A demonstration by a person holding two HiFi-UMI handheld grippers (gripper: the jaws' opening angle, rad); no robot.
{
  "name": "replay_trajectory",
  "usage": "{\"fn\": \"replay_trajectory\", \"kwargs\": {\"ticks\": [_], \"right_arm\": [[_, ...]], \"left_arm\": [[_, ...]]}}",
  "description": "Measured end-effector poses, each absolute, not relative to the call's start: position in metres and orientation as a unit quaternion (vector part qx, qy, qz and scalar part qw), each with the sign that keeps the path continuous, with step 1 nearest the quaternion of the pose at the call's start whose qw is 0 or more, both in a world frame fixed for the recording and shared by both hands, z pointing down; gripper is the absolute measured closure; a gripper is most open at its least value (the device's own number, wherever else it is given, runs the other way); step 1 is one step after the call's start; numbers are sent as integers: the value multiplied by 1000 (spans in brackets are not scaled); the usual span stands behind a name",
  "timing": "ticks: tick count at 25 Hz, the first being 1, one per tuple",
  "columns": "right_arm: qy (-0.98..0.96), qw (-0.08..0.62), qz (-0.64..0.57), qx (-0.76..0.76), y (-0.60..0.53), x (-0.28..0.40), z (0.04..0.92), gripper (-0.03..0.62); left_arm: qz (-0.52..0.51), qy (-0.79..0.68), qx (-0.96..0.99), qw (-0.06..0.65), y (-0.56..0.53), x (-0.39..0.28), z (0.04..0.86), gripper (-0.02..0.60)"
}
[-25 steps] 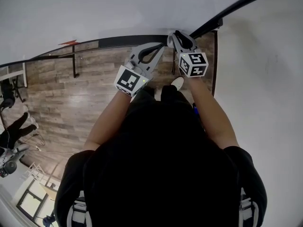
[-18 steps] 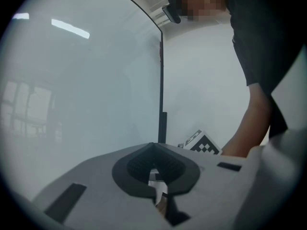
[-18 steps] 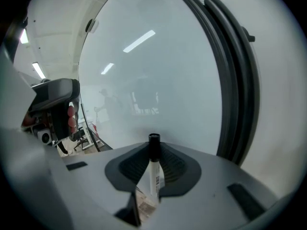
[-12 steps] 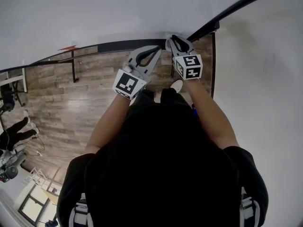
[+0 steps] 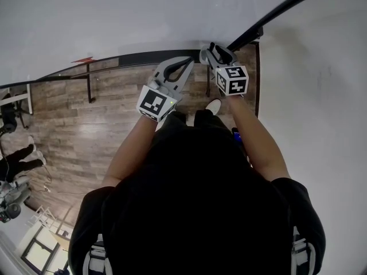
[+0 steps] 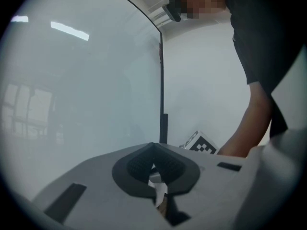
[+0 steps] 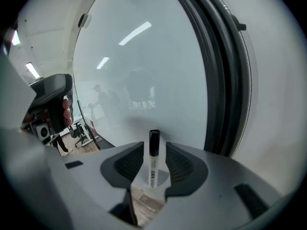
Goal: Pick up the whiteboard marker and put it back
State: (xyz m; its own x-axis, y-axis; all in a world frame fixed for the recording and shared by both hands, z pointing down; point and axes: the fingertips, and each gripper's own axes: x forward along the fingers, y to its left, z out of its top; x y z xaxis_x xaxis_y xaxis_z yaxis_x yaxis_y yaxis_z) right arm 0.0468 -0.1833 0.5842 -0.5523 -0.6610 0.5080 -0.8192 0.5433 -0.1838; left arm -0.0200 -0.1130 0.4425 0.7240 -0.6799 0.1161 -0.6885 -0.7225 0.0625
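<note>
**Right grey plastic claw (image 7: 154,151) letting go of the marker**

Its jaws have just been opening in front of the large glossy whiteboard (image 7: 144,71). They are now standing apart, with the pads clear of the white-barrelled, black-capped whiteboard marker (image 7: 152,169), which is standing upright between them. What is bearing the marker's lower end is hidden. The put-back is probably finishing. The left grey claw (image 6: 153,152) is sitting pinched together on nothing.
</note>
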Motion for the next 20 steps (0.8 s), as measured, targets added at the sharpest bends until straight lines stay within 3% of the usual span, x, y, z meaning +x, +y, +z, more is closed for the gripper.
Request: {"fn": "replay_trajectory", "kwargs": {"ticks": [11,20], "right_arm": [[-873,163,201,414,-160,66,546,427],[-916,119,105,369,-133,56,449,437]], "left_arm": [[45,-378,924,46,-110,-25,438,577],[44,-365,929,35,-104,-20,402,577]]}}
